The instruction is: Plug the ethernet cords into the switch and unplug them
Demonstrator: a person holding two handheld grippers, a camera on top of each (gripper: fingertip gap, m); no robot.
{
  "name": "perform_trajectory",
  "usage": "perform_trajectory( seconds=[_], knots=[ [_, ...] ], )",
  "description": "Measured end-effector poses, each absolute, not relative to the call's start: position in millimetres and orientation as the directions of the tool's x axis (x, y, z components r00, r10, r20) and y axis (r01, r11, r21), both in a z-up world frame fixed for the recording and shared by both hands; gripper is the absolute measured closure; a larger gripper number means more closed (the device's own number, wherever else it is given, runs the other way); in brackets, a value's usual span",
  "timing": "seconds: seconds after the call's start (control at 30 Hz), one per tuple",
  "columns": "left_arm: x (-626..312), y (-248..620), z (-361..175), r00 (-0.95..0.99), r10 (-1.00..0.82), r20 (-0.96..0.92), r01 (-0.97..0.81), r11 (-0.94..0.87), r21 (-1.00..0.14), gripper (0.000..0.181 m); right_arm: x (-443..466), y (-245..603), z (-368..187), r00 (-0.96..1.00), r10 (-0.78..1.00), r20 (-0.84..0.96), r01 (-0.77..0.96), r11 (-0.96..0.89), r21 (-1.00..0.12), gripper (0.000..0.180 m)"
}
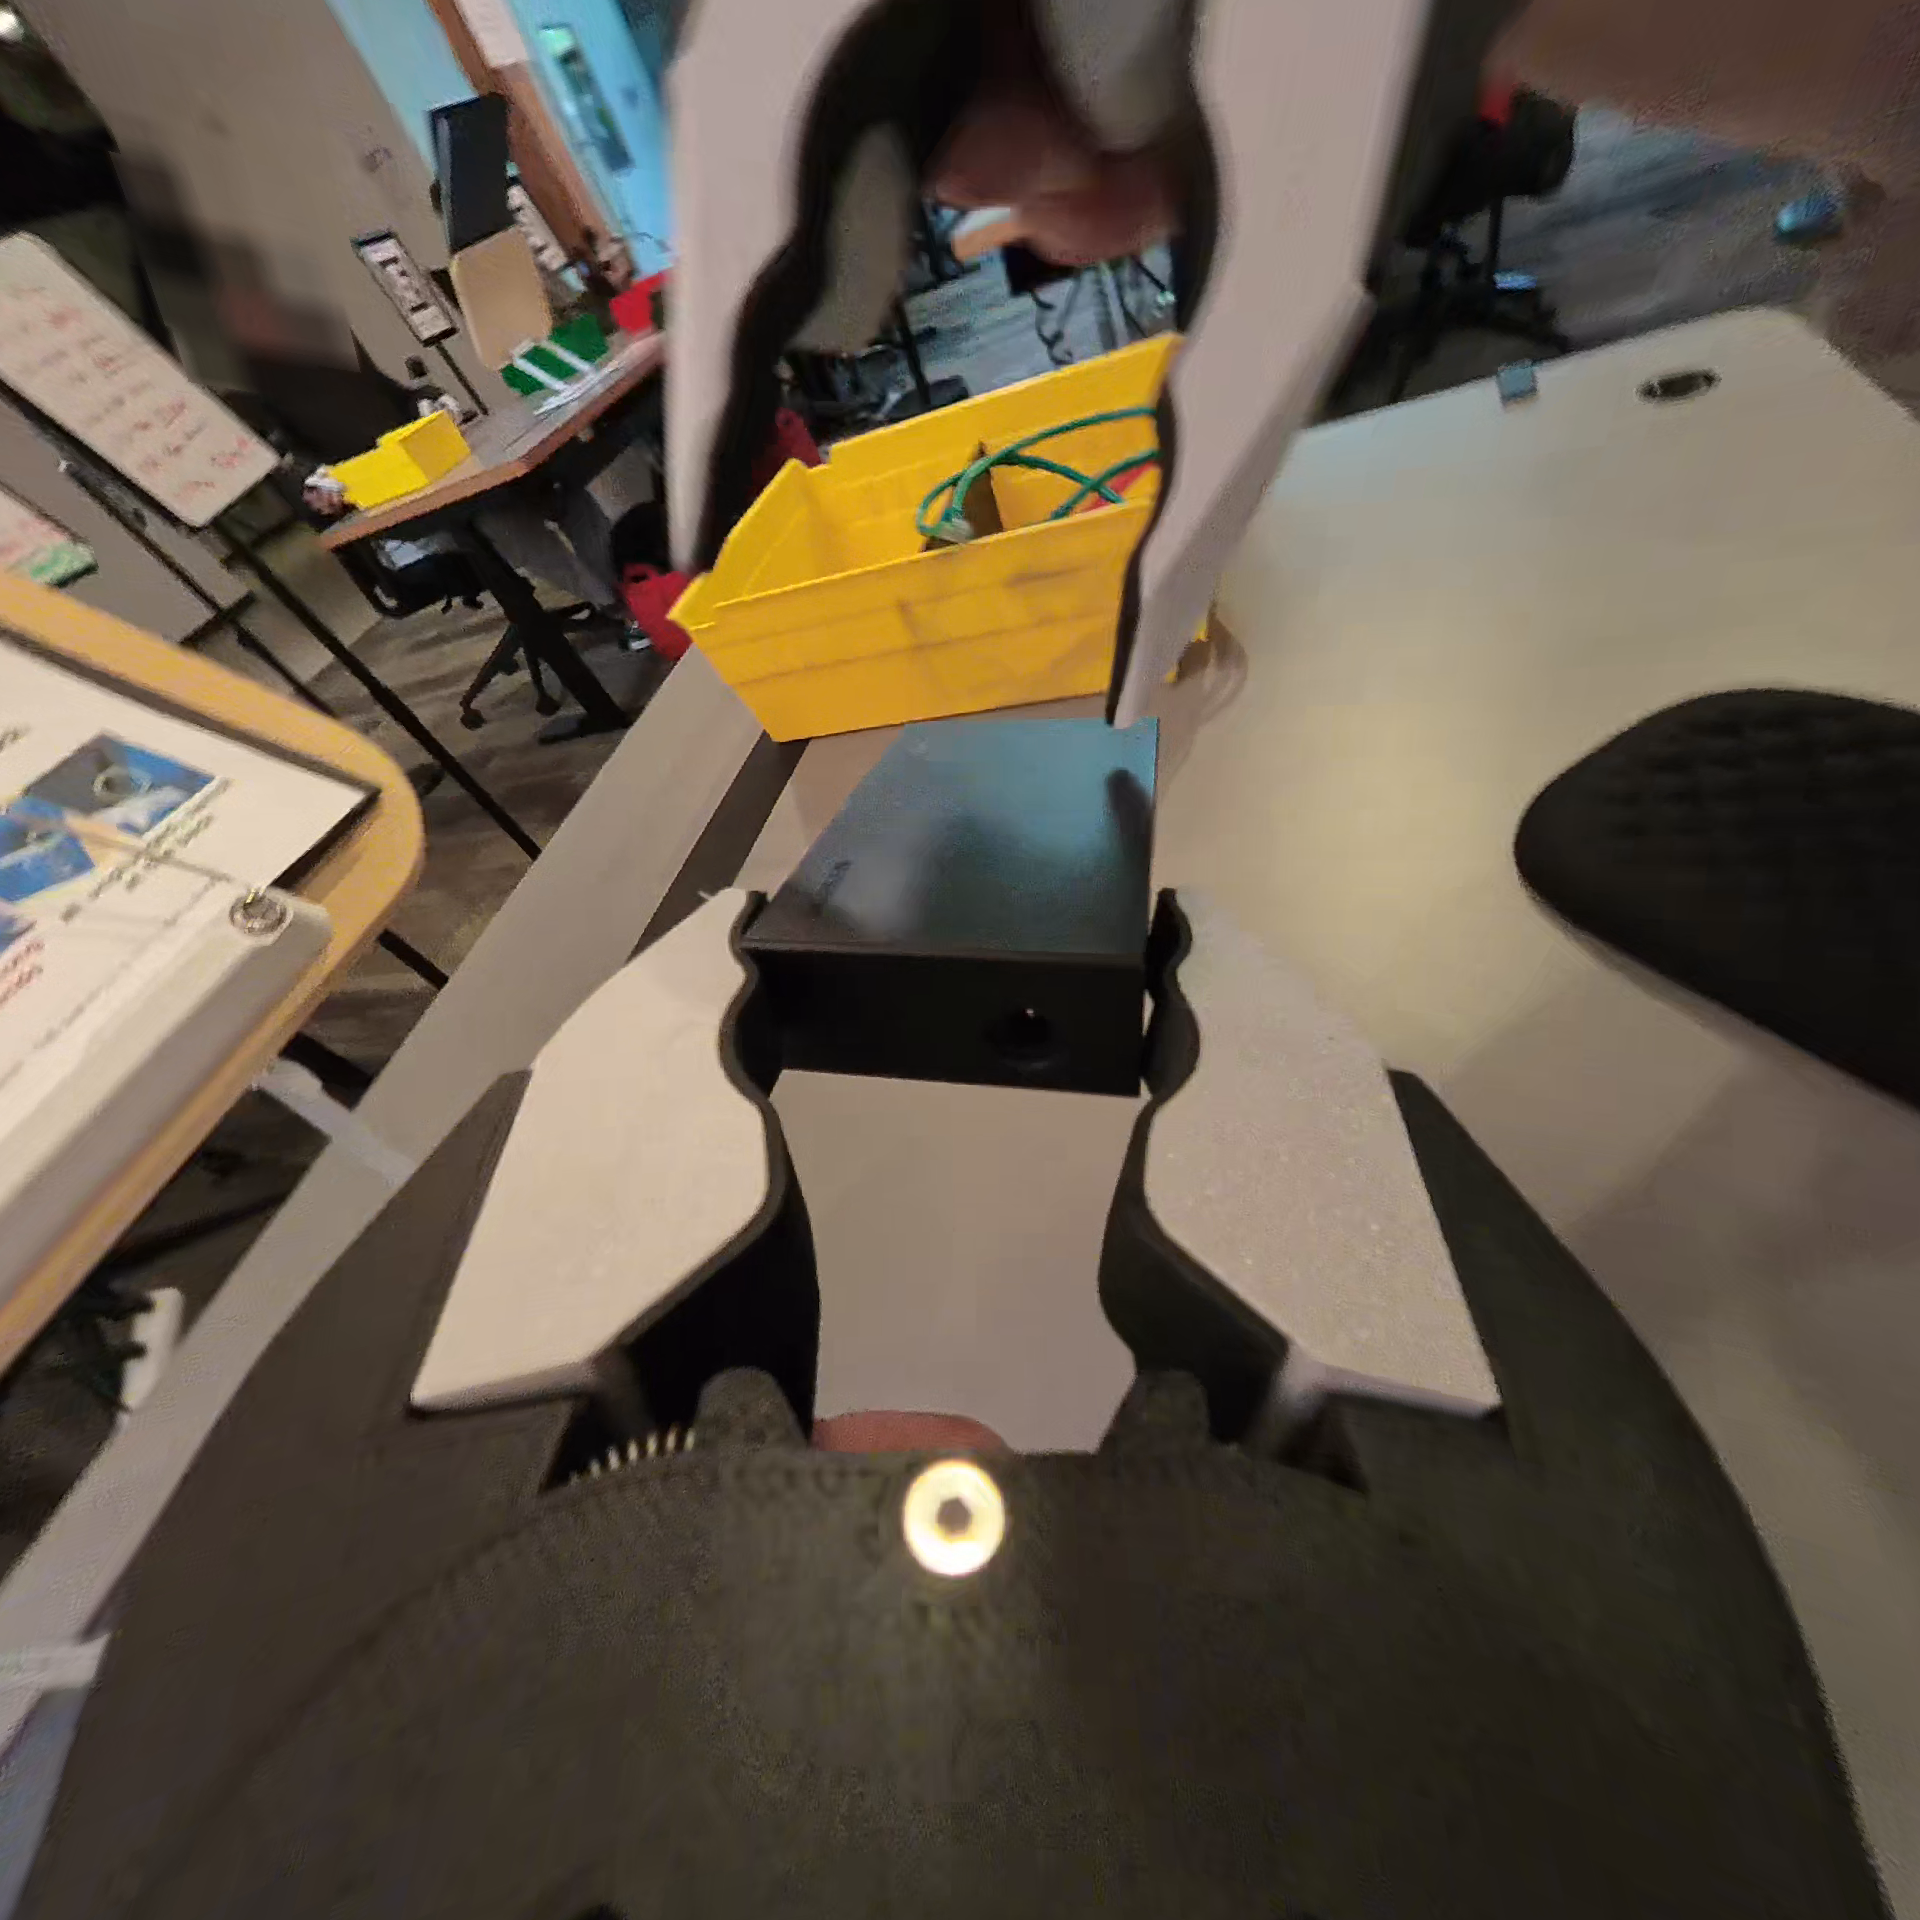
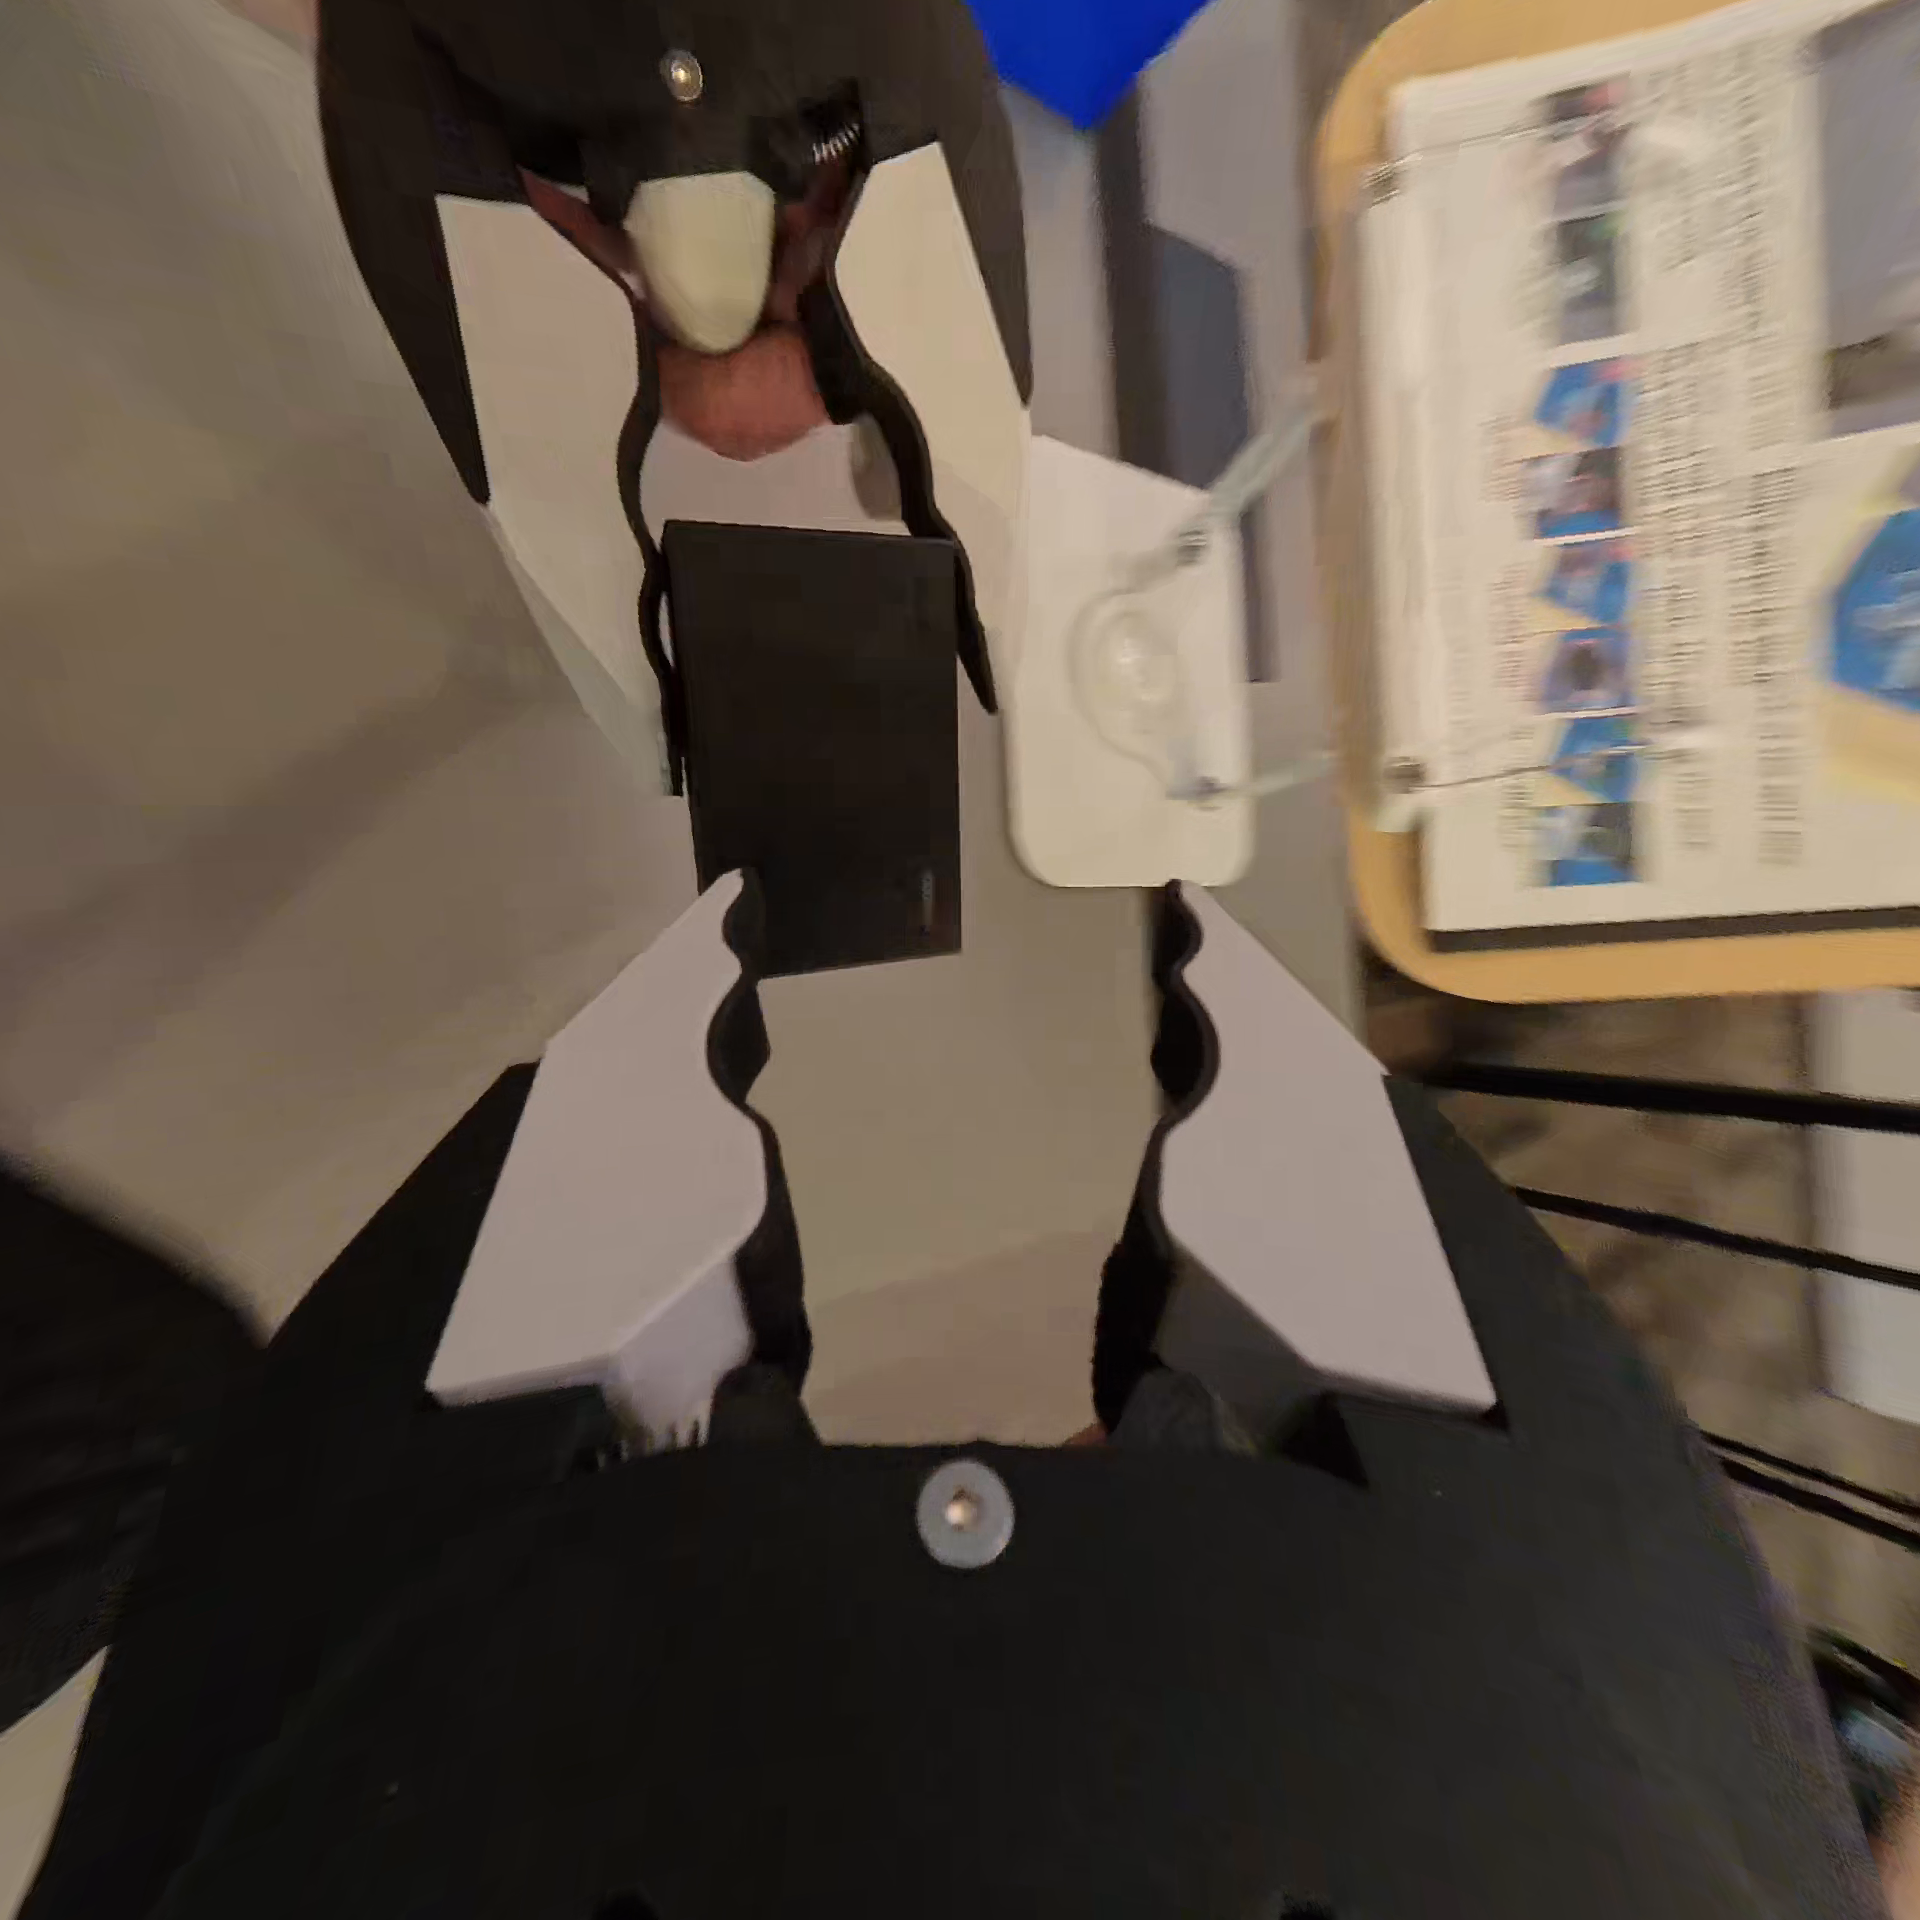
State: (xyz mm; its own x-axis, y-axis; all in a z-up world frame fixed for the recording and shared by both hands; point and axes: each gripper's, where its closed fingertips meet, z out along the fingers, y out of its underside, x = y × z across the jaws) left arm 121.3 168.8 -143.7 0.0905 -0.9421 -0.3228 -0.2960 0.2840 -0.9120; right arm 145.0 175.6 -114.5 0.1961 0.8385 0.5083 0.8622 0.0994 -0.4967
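Here, my left gripper (image 1: pixel 948 971) has its fingers pressed against both sides of the black switch (image 1: pixel 966 883), which sits on the pale table (image 1: pixel 1455 644) near its left edge. Beyond it, a yellow bin (image 1: pixel 914 613) holds a green ethernet cord (image 1: pixel 1039 483) coiled inside, with a red one barely showing beside it. My right gripper (image 2: pixel 951 904) hangs above the far end of the switch (image 2: pixel 821 727), fingers spread wide and gripping nothing; its left fingertip (image 2: pixel 727 914) overlaps the switch's corner. A black mat (image 1: pixel 1745 883) lies well right.
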Motion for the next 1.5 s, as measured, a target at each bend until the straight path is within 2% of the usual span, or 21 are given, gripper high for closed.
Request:
perform_trajectory(
  seconds=[0.1, 0.13, 0.3, 0.43, 0.5, 0.9, 1.1, 1.27, 1.37, 1.5],
  knots=[
    [121, 177, -142, 0.141, -0.963, -0.23, -0.293, 0.181, -0.939, 0.112, 142, 171, -109, 0.171, 0.68, 0.713, 0.903, 0.181, -0.39, 0.119],
    [120, 179, -141, 0.163, -0.965, -0.207, -0.287, 0.154, -0.945, 0.113, 140, 167, -110, 0.139, 0.636, 0.759, 0.918, 0.205, -0.339, 0.117],
    [121, 179, -135, 0.168, -0.984, -0.058, -0.231, 0.018, -0.973, 0.112, 135, 157, -120, 0.029, 0.475, 0.879, 0.964, 0.218, -0.15, 0.119],
    [125, 175, -136, 0.158, -0.986, 0.048, -0.217, -0.082, -0.973, 0.112, 131, 166, -127, -0.056, 0.317, 0.947, 0.981, 0.196, -0.008, 0.143],
    [124, 177, -137, 0.166, -0.984, 0.064, -0.213, -0.099, -0.972, 0.112, 130, 167, -131, -0.046, 0.303, 0.952, 0.982, 0.191, -0.014, 0.154],
    [128, 169, -135, 0.086, -0.985, 0.147, -0.181, -0.16, -0.97, 0.113, 137, 163, -127, -0.013, 0.328, 0.945, 0.975, 0.214, -0.061, 0.156],
    [119, 170, -115, 0.061, -0.99, 0.127, -0.101, -0.133, -0.986, 0.109, 190, 172, -89, 0.128, 0.39, 0.912, 0.968, 0.151, -0.2, 0.156],
    [113, 183, -136, 0.037, -0.991, 0.132, -0.155, -0.136, -0.979, 0.134, 298, 205, -73, 0.178, 0.573, 0.8, 0.981, -0.043, -0.188, 0.156],
    [110, 190, -143, 0.035, -0.989, 0.142, -0.157, -0.146, -0.977, 0.152, 360, 223, -84, 0.235, 0.703, 0.672, 0.972, -0.152, -0.181, 0.156],
    [107, 196, -148, 0.066, -0.995, 0.079, -0.176, -0.089, -0.98, 0.161, 433, 253, -99, 0.265, 0.723, 0.639, 0.96, -0.259, -0.106, 0.156]
  ],
)
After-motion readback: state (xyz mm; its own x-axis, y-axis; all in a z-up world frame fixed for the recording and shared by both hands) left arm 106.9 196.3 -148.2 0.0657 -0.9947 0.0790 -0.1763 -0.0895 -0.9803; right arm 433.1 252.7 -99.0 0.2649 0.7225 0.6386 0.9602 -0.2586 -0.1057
